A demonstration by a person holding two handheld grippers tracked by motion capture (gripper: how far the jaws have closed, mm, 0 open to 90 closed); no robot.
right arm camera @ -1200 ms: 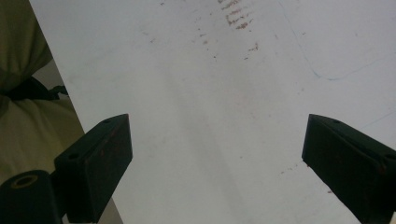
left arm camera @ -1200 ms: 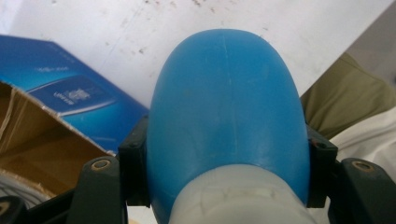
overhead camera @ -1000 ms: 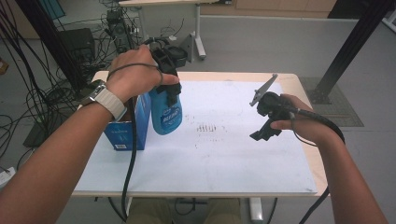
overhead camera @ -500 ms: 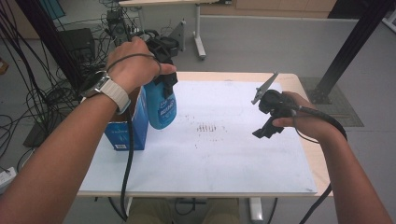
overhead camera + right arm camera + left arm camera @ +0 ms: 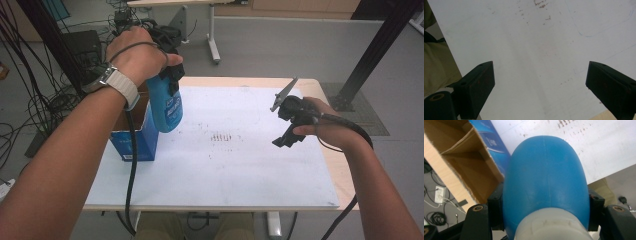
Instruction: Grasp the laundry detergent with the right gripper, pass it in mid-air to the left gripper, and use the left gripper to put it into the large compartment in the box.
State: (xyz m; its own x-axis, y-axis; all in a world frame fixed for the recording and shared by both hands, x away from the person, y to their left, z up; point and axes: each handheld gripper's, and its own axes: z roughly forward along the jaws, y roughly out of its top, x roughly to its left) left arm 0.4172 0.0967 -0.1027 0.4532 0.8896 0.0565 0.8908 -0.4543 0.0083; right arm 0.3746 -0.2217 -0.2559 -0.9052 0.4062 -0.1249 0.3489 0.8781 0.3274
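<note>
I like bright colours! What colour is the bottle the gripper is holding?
Blue, with a whitish top end; the bottle shows best in the left gripper view.

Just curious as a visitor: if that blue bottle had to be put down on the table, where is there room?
The white sheet lies bare between the open blue cardboard box and the right tool. Crowded only at the box, where the left tool holds the blue plastic bottle.
</note>
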